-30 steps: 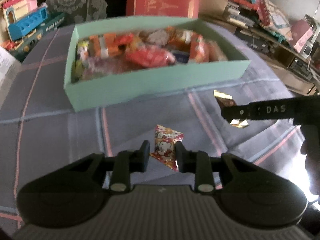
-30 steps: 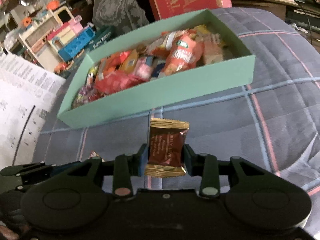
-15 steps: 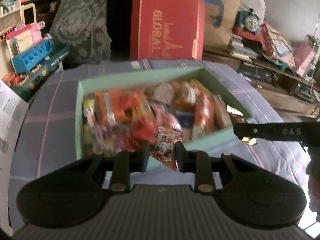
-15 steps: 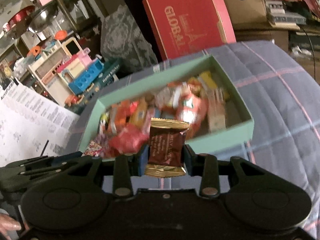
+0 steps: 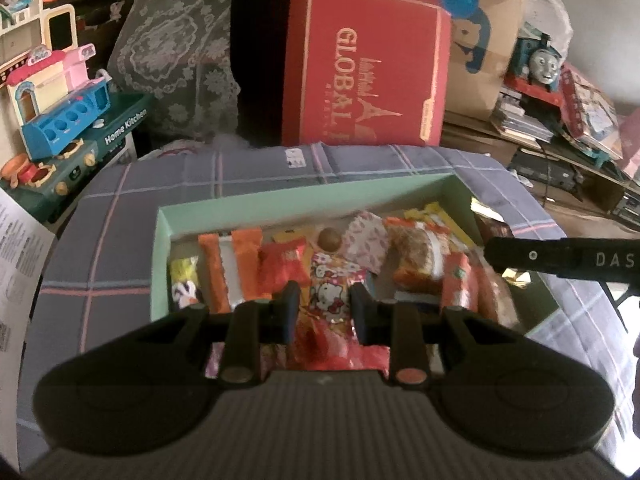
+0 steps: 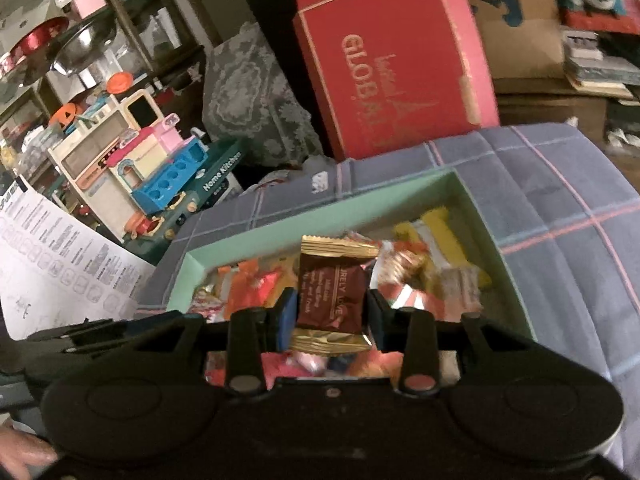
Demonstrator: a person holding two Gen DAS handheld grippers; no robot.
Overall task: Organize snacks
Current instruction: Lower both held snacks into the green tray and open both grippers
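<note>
A shallow mint-green box [image 5: 160, 264] [image 6: 256, 236] full of several wrapped snacks sits on the plaid cloth. My left gripper [image 5: 324, 300] is shut on a red cartoon-cat candy packet [image 5: 330, 292], held above the box's near middle. My right gripper [image 6: 330, 308] is shut on a brown and gold chocolate packet [image 6: 332, 292], also over the box's contents. In the left wrist view the right gripper's black finger [image 5: 560, 262] reaches in from the right over the box's right end.
The purple plaid cloth [image 5: 100, 240] covers the table. A red gift box [image 5: 368, 80] stands behind it, with a grey lace cushion [image 5: 172, 68] and a toy kitchen [image 5: 60, 116] to the left. A printed sheet [image 6: 60, 248] lies at the left. A hand [image 6: 24, 452] shows bottom left.
Both grippers rose and moved forward with their packets, from over the bare cloth in front of the box to above its contents. The box now lies directly beneath them.
</note>
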